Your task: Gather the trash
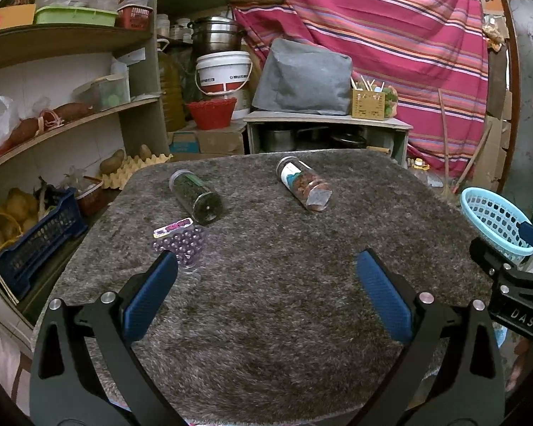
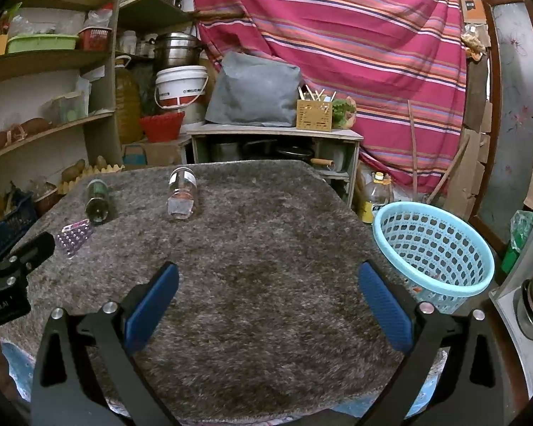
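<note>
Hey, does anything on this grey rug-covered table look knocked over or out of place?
Yes. Two clear jars lie tipped on their sides: the dark green-filled jar and the reddish-brown-filled jar. A packet of purple beads lies flat by the green one. Nothing looks spilled. The blue basket beside the table stands upright.

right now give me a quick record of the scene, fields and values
surface: grey shaggy mat over a table
trash on mat: dark jar on its side; labelled jar with reddish contents on its side; packet of purple beads
bin: light blue basket, off the mat's right edge
left tongs: open, empty, nearest the bead packet
right tongs: open, empty, over bare mat
collected so far: nothing held
</note>
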The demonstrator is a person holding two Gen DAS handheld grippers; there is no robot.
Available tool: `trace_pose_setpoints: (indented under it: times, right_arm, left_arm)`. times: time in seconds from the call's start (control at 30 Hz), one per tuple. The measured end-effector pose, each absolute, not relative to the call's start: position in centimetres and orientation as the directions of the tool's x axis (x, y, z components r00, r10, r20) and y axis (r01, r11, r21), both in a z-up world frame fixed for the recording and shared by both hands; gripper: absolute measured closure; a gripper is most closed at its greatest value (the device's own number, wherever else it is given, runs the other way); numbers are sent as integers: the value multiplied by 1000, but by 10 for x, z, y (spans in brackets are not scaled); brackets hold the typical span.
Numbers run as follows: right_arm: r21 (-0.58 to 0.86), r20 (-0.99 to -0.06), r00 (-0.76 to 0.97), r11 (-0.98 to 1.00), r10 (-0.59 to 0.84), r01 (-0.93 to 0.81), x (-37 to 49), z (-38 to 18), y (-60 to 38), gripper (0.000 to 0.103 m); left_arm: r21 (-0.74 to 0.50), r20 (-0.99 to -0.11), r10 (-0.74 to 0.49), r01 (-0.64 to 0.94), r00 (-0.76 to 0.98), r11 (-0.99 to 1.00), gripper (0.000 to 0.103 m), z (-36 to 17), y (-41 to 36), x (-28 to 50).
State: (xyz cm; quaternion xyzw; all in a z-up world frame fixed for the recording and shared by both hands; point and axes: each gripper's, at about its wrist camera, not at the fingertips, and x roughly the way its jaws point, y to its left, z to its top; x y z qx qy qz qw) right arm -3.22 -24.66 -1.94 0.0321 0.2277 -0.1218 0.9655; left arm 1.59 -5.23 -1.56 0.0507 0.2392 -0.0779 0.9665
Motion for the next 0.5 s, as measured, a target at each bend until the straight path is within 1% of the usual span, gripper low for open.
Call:
trace_pose_setpoints:
  times: [0.5]
  right_arm:
    - [10, -442, 872, 971, -211, 240, -32, -19, -246, 4]
  left_arm:
    - [66, -459, -113, 161, 881, 985, 5, -15, -54, 16]
